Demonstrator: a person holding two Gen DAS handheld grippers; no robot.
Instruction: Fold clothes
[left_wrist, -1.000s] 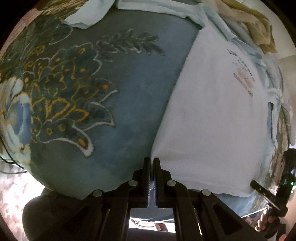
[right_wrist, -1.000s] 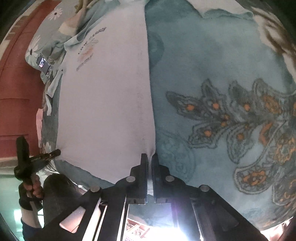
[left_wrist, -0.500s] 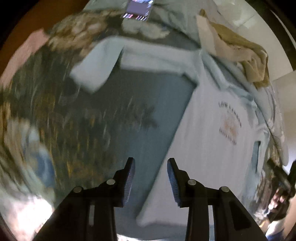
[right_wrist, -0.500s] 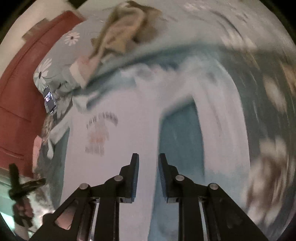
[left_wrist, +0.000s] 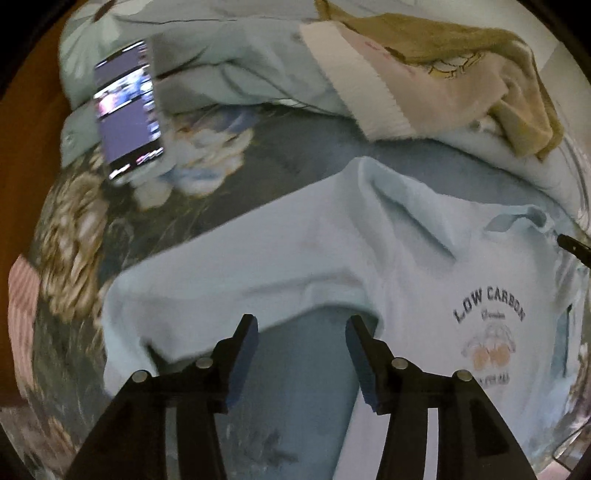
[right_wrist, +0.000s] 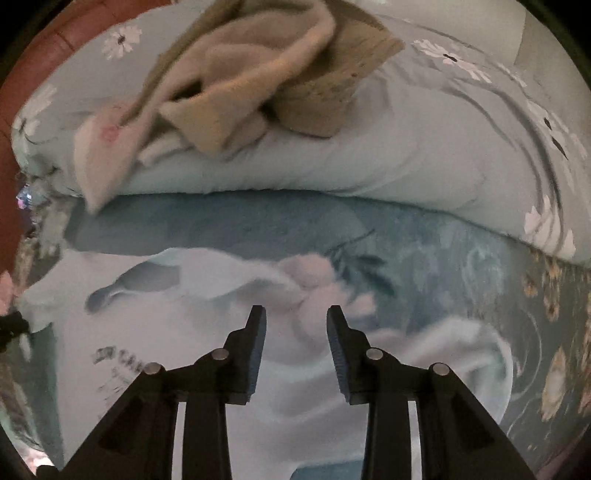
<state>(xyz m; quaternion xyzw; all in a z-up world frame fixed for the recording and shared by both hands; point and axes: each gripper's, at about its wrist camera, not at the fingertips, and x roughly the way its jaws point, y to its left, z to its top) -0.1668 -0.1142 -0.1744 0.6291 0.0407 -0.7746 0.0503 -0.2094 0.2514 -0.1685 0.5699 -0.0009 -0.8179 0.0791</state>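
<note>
Both claws open, holding nothing. Left claw (left_wrist: 301, 328) over the sleeve of pale blue T-shirt (left_wrist: 413, 266), which lies flat on floral bedspread (left_wrist: 258, 177). Right claw (right_wrist: 296, 319) above rumpled shirt shoulder. Phone (left_wrist: 127, 110) lit, tan clothes pile (right_wrist: 258, 74) nr pillow.

Black gripper (left_wrist: 301, 325), blue pads, silver screws

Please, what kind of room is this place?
Probably a bedroom: the pale T-shirt lies on a floral bedspread, with a rolled flowered duvet behind and a lit phone on the bedding.
</note>
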